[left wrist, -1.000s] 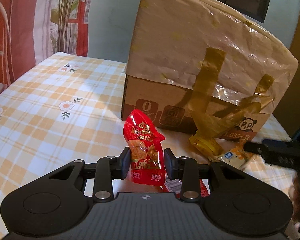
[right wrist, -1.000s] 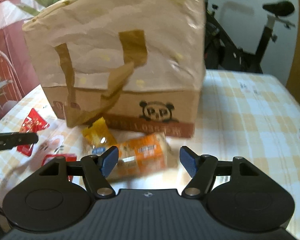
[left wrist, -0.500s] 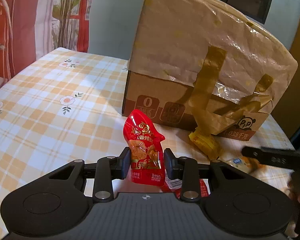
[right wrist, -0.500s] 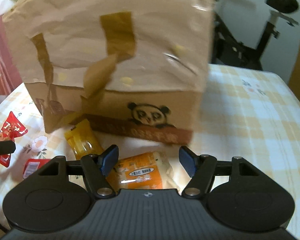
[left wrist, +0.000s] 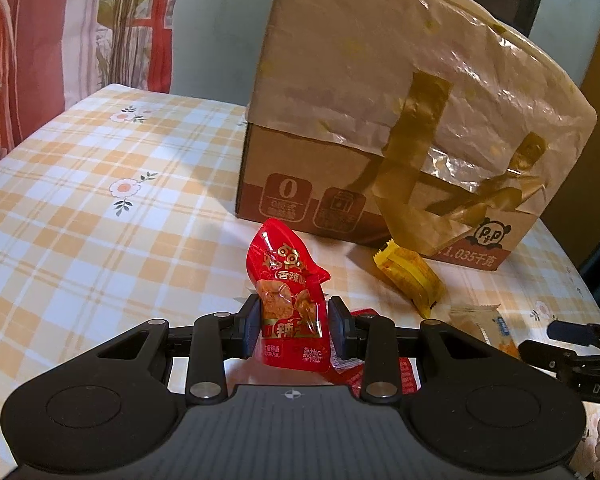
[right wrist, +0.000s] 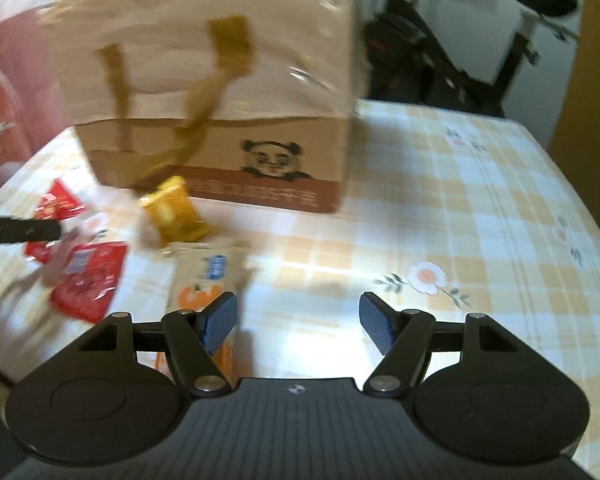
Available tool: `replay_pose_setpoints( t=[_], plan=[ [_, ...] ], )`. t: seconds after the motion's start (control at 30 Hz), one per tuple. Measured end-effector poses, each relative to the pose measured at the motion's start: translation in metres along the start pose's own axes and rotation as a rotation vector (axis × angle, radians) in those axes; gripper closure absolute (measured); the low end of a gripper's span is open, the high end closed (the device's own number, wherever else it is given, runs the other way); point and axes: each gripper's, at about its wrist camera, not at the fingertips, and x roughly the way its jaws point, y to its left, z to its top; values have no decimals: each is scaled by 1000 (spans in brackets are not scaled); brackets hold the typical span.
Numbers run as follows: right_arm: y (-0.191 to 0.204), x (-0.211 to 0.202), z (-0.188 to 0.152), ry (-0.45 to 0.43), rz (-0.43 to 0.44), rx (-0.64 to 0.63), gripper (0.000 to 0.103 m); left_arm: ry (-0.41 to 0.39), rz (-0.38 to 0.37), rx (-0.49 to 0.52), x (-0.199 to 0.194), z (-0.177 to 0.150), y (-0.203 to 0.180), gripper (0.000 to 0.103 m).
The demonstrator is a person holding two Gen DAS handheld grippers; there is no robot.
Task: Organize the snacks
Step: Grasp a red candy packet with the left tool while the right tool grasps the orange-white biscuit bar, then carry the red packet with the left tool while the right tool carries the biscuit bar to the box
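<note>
Fingers (left wrist: 253, 326) of the left gripper (left wrist: 294, 330) are pressed against both sides of a glossy red snack pouch with gold lettering (left wrist: 288, 292), which is held upright above the checked orange-and-white tablecloth (left wrist: 100, 220). A second, flat red packet (right wrist: 88, 280) is seen lying beneath it. A crinkled yellow wrapped snack (left wrist: 410, 276) is placed just in front of the brown cardboard box printed with a panda (left wrist: 300, 184), over which a beige paper bag with olive handles (left wrist: 380, 80) is draped. Jaws of the right gripper (right wrist: 298, 320) are spread wide with nothing between them; an orange-and-white packet (right wrist: 208, 280) lies beside and partly under its left finger. The right-wrist view is blurred.
</note>
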Motion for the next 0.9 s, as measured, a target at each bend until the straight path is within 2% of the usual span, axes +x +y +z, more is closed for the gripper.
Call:
replay_pose_setpoints(
  t=[0.33, 0.43, 0.57, 0.63, 0.7, 0.77, 0.83, 0.9],
  plan=[
    [24, 1, 14, -55, 110, -32, 32, 5, -8, 6, -1, -2, 0, 66],
    [32, 8, 14, -6, 156, -41, 32, 6, -10, 10, -1, -3, -1, 66],
    [38, 20, 6, 56, 171, -35, 34, 6, -9, 6, -1, -3, 1, 66],
    [36, 22, 3, 55, 179, -28, 35, 7, -11, 9, -1, -3, 0, 66],
    [34, 22, 2, 39, 168, -31, 41, 7, -12, 13, -2, -3, 0, 66],
    [30, 21, 2, 29, 126, -31, 53, 6, -12, 14, -2, -3, 0, 66],
    [25, 23, 2, 30, 100, -13, 60, 5, -12, 14, -2, -3, 0, 66],
    [23, 24, 2, 22, 84, -7, 61, 4, -13, 16, -3, -3, -1, 66]
  ],
)
